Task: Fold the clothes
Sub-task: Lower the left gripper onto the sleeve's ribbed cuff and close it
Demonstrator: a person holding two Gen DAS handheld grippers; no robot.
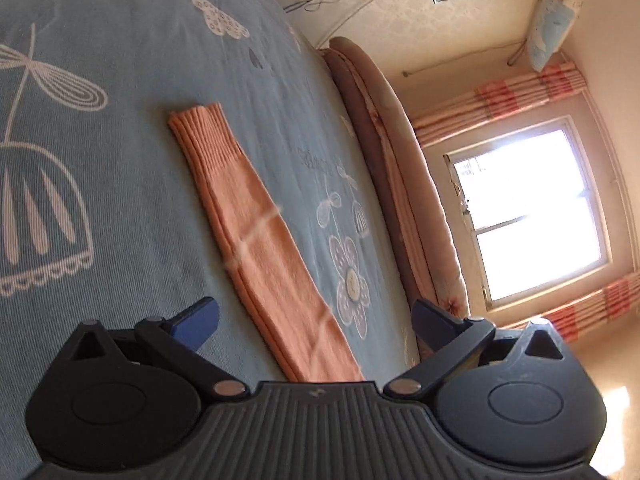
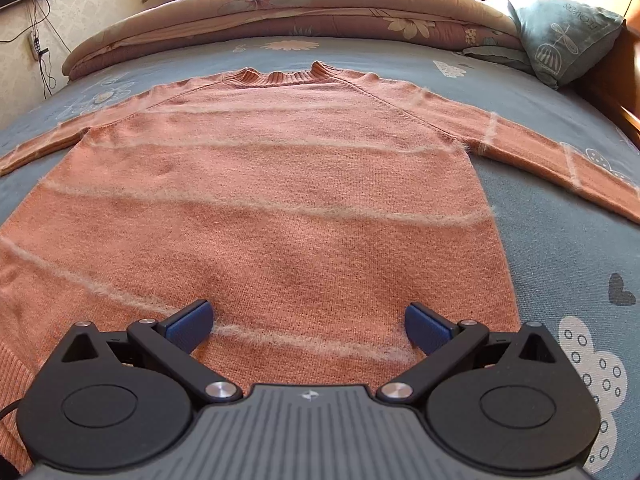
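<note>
Sweater: an orange knit sweater (image 2: 280,184) lies flat on the bed (image 2: 560,240), collar toward the rolled quilt (image 2: 280,4), both sleeves stretched out to the sides.
Left sleeve: the sleeve (image 1: 256,232) runs away from the left gripper (image 1: 316,320), ribbed cuff at the far end.
Left gripper: fingers spread wide, holding nothing, with the sleeve passing between and beneath them; I cannot tell whether it touches the cloth.
Right gripper: the right gripper (image 2: 308,326) is also wide open and empty, hanging over the lower body of the sweater near the hem.
Step in hand: my guess is a sleeve fold comes first.
Doing it well: pinch the sleeve close to the cuff (the knit looks soft and stretchy), lift only a little, and lay it straight across the chest so no ridge forms; the other gripper could steady the body.
</note>
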